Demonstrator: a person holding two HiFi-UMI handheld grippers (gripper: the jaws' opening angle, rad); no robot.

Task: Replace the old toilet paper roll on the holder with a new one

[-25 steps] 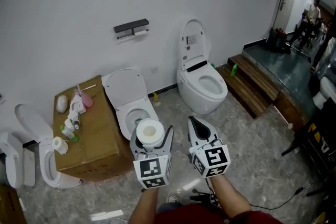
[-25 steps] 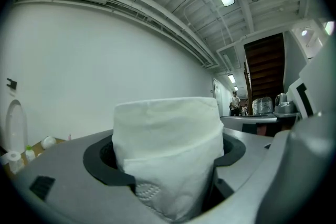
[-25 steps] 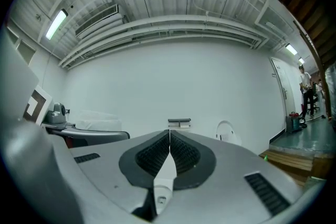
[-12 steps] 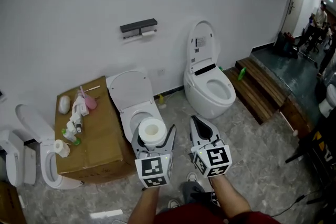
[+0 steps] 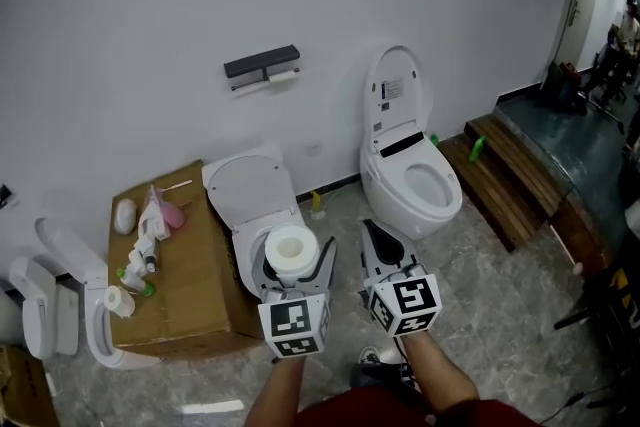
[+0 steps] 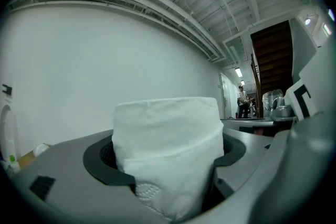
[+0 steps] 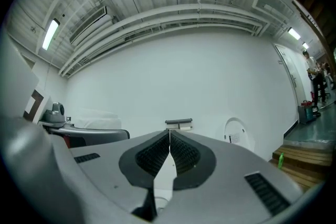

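While the new roll (image 5: pixel 290 249) is being held upright between the jaws of the left gripper (image 5: pixel 292 257), its open core is being turned up toward the head view. The jaws are standing wide apart and are being pressed against the roll's sides. Judgement: this side grip is being used so that the core is being left free for threading onto a bar.

The right gripper (image 5: pixel 372 233) is being held beside the left with its jaws together and nothing between them. Judgement: it is being kept free for removing the old roll (image 5: pixel 284 75).

Both grippers are being pointed level at the wall, well apart from the holder (image 5: pixel 262 65). The holder is mounted on the white wall. The old roll is being seen as a small white shape under the right end of its dark shelf. How much paper is left on it cannot be told. The exchange is judged not yet begun.

Containers:
- Near toilet (image 5: pixel 245 190): the lid is up, and the bowl is being mostly hidden by the new roll, so its contents cannot be told.
- Right toilet (image 5: pixel 410 180): the lid is up, and nothing is being seen in the bowl.
- Cardboard box (image 5: pixel 190 285): it is closed, and small bottles, a pink item and a small paper roll (image 5: pixel 116 301) are being carried on its top.
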